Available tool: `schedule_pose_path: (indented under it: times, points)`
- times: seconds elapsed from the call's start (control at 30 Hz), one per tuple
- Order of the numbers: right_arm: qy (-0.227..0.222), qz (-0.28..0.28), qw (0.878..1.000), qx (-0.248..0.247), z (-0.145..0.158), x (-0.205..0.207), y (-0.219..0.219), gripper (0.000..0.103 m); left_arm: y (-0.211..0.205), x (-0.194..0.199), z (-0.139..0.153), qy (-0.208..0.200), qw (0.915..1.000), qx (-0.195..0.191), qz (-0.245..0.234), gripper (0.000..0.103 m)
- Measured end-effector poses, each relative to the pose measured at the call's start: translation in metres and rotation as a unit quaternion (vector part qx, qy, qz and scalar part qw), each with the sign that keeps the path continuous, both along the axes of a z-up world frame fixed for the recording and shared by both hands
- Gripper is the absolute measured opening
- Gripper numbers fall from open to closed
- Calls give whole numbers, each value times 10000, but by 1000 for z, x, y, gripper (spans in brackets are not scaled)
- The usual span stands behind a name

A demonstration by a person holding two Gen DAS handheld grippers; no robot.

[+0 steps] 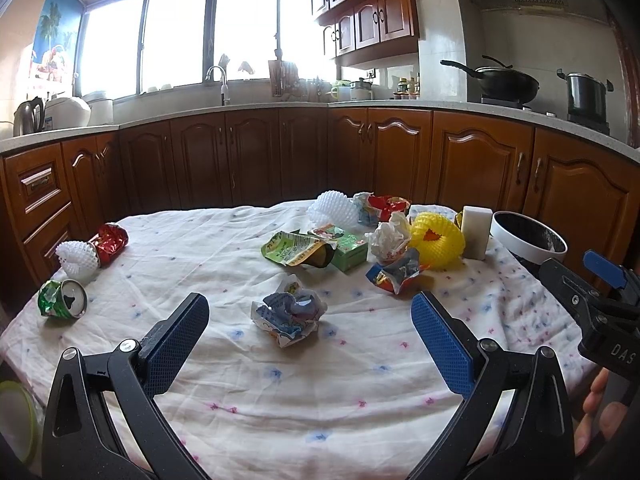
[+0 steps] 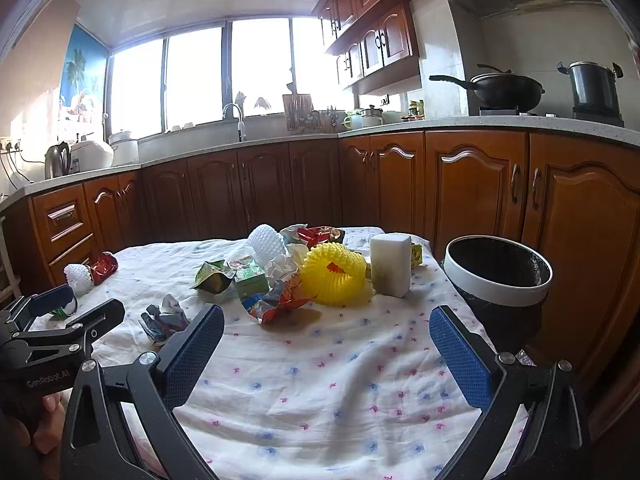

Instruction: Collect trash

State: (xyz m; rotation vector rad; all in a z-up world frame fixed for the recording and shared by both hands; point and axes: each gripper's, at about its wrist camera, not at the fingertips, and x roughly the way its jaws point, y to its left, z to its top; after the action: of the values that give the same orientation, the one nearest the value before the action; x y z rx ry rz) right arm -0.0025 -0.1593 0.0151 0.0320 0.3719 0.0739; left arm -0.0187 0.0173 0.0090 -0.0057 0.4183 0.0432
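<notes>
Trash lies scattered on a table with a white flowered cloth (image 1: 320, 380). A crumpled blue-and-white wrapper (image 1: 288, 314) lies just ahead of my open, empty left gripper (image 1: 310, 312); it also shows in the right wrist view (image 2: 164, 320). A pile further back holds a green pouch (image 1: 296, 249), a green carton (image 1: 346, 246), crumpled paper (image 1: 388, 236), a red-blue wrapper (image 1: 396, 274) and a yellow foam net (image 1: 438, 240). My right gripper (image 2: 326, 326) is open and empty above the cloth, near the yellow net (image 2: 334, 274). A bin (image 2: 498, 270) with a white rim stands at the table's right edge.
A crushed green can (image 1: 64, 298), a white foam net (image 1: 78, 262) and a red wrapper (image 1: 112, 240) lie at the left. A white block (image 2: 390, 264) stands by the bin. Another white net (image 1: 334, 210) lies at the back. Wooden kitchen cabinets surround the table.
</notes>
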Motion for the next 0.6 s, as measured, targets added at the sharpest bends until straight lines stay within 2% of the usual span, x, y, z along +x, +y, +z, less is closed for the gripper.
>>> schedule_pose_path:
  times: [0.6]
  points:
    - [5, 1, 10000, 10, -1, 0, 0, 103, 0, -1, 1, 6, 10000, -1, -14, 103]
